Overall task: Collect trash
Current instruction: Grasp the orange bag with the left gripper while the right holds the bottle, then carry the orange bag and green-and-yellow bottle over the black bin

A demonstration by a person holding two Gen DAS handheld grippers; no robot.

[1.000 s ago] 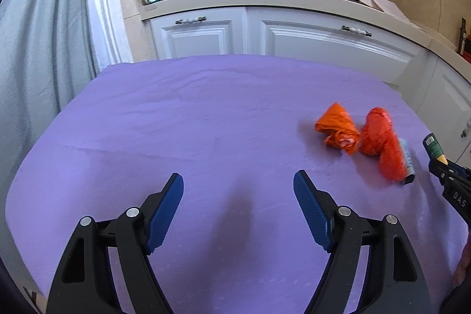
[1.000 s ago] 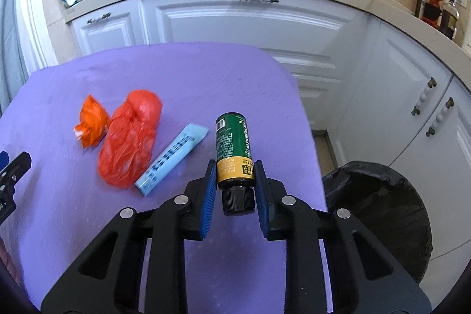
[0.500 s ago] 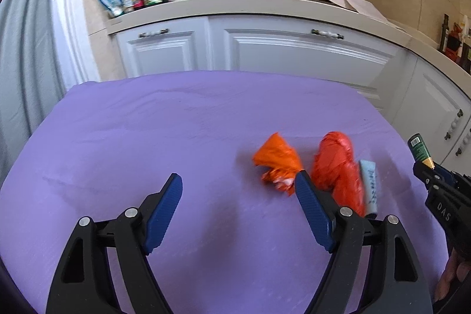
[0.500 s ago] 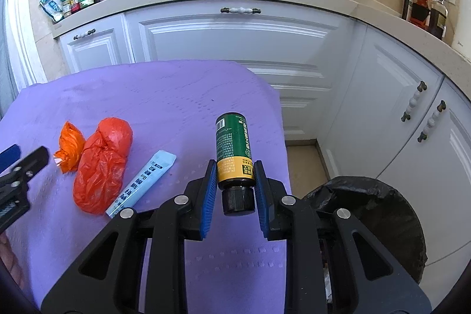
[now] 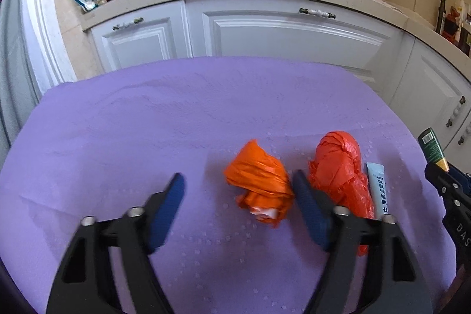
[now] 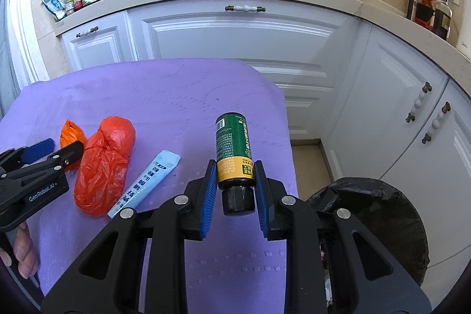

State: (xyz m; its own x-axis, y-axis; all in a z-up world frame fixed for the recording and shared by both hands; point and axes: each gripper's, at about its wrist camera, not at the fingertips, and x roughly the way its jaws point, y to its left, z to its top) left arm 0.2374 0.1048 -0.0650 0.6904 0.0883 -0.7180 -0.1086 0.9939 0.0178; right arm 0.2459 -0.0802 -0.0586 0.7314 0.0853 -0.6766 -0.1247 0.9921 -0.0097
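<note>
Right tongs (image 6: 235, 181) clamp the green bottle (image 6: 234, 146); left tongs (image 5: 238, 193) gape wide.

I see a matt purple cloth (image 5: 147, 122) with a faint embossed grain. On it, two crinkled bags, orange (image 5: 259, 181) and red (image 5: 338, 167), look like thin glossy plastic. Beside the red bag, the pale blue tube (image 6: 147, 181) looks smooth. My right gripper (image 6: 234, 184) has matt black plastic arms and ribbed blue pads (image 6: 209, 190) on a glossy green bottle (image 6: 234, 149).
</note>
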